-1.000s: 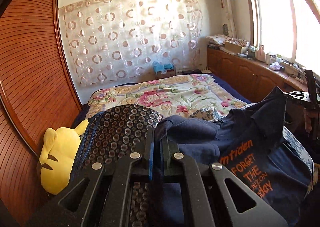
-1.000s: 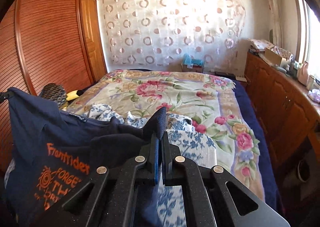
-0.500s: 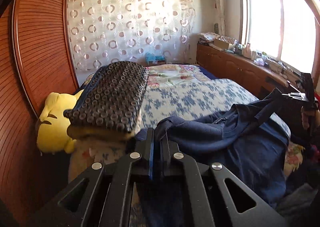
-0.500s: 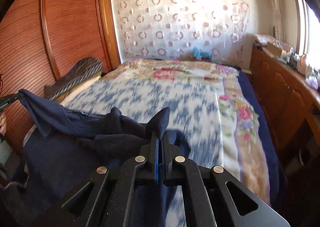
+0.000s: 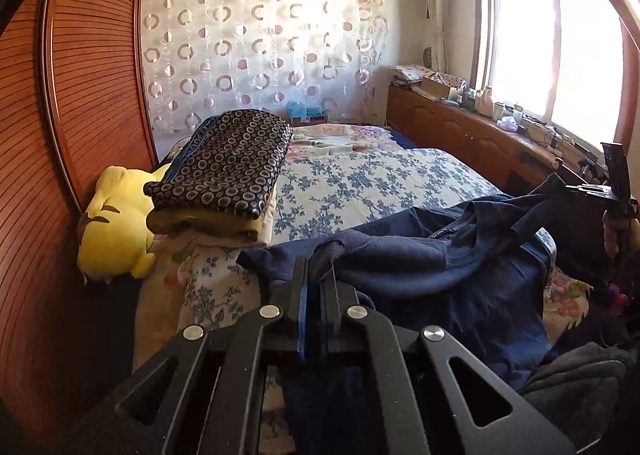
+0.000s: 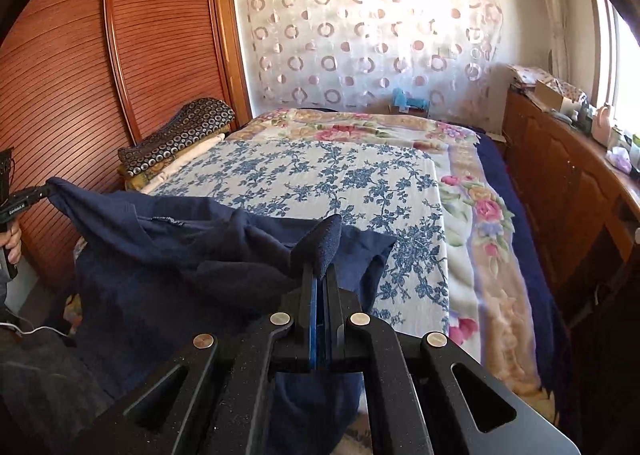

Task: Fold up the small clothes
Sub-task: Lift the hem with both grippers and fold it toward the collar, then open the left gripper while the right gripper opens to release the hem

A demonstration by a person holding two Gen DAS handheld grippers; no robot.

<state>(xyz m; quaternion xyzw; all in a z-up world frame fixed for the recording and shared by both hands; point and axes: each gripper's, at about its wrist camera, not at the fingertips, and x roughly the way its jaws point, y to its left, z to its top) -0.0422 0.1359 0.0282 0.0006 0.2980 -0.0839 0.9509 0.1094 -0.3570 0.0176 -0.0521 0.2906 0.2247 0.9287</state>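
A navy T-shirt (image 5: 440, 255) is stretched between both grippers over the near end of the bed, its lower part draped over the edge. My left gripper (image 5: 317, 267) is shut on one bunched upper corner. In the left wrist view, the right gripper (image 5: 576, 187) pinches the other corner at the far right. From the right wrist view, my right gripper (image 6: 321, 271) is shut on a fold of the T-shirt (image 6: 180, 243), and the left gripper (image 6: 34, 191) grips the shirt's corner at the far left. No print shows on the shirt.
A blue-flowered white cloth (image 6: 320, 175) lies flat on the floral bedspread (image 6: 480, 215). A folded pile topped by a dark ring-patterned fabric (image 5: 228, 163) sits at the bed's left side beside a yellow plush toy (image 5: 116, 223). A wooden cabinet (image 6: 568, 183) runs along the right, sliding wardrobe doors (image 6: 80, 75) along the left.
Both grippers pulled back toward the foot of the bed with the shirt. The flowered cloth is now uncovered, and the shirt's orange print no longer shows.
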